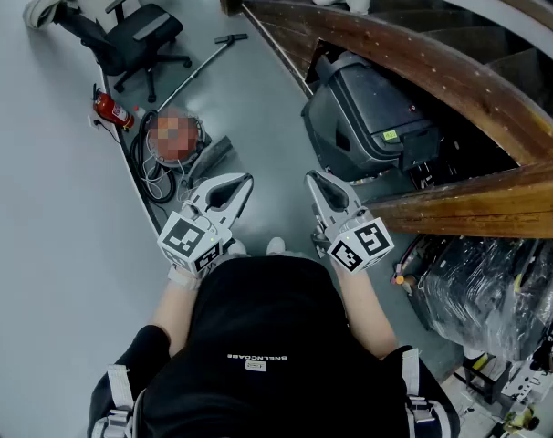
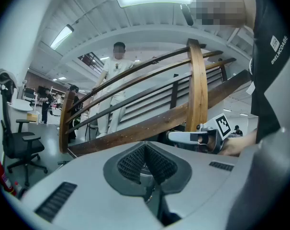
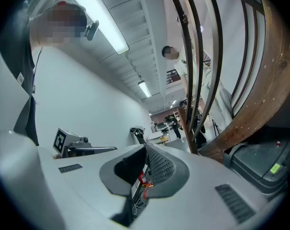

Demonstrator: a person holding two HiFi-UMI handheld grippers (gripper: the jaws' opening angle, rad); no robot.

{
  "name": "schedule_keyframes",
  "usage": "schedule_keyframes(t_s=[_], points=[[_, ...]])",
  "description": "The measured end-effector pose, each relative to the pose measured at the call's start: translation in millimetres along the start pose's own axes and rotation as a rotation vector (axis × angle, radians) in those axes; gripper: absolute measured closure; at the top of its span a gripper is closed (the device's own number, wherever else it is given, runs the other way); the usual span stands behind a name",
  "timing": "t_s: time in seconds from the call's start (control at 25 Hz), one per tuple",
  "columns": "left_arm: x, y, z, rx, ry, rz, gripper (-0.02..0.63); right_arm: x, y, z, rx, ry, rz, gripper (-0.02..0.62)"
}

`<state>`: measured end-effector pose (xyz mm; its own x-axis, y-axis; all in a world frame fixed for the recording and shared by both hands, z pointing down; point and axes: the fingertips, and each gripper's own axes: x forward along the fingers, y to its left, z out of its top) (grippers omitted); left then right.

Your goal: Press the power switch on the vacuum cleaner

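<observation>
The vacuum cleaner (image 1: 201, 135) is a round canister on the grey floor at the left of the head view, and a blurred patch covers most of it. Its black hose (image 1: 154, 179) coils beside it, and a long wand (image 1: 201, 65) lies beyond it. No power switch shows. My left gripper (image 1: 245, 179) is held low in front of me, shut and empty, a little short of the canister and to its right. My right gripper (image 1: 310, 177) hangs beside it, also shut and empty. Each gripper view shows its own jaws closed at the tips (image 2: 145, 147) (image 3: 146, 148).
A red fire extinguisher (image 1: 112, 109) stands left of the canister, with a black office chair (image 1: 135, 36) behind. A big black machine (image 1: 368, 121) sits under the wooden staircase (image 1: 459, 89) on the right. A person in white (image 2: 114, 80) stands on the stairs. Plastic-wrapped gear (image 1: 491, 290) lies at the lower right.
</observation>
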<state>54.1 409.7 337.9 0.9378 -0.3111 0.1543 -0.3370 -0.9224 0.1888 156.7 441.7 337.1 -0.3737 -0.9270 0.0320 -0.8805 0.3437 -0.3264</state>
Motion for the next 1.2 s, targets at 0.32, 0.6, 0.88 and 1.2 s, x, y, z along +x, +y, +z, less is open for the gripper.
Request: schedule_keyframes(t_s=[0.32,0.6,0.88,1.2], points=[[26,-11,-8,0.001,0.022,0.007,0.592,-10,-23,-2,0.010,0.009,0.013,0.560],[44,-17,-15,0.018,0.047,0.038,0.592,-16,-49,-3,0.069,0.006,0.051,0.558],[48,14,-30,-0.006,0.069,0.082,0.592,7,-66,-14,0.100,0.032,0.051,0.558],[79,105,-28,-0.031,0.062,0.066,0.592,85,-98,-22,0.103,0.070,0.025,0.558]])
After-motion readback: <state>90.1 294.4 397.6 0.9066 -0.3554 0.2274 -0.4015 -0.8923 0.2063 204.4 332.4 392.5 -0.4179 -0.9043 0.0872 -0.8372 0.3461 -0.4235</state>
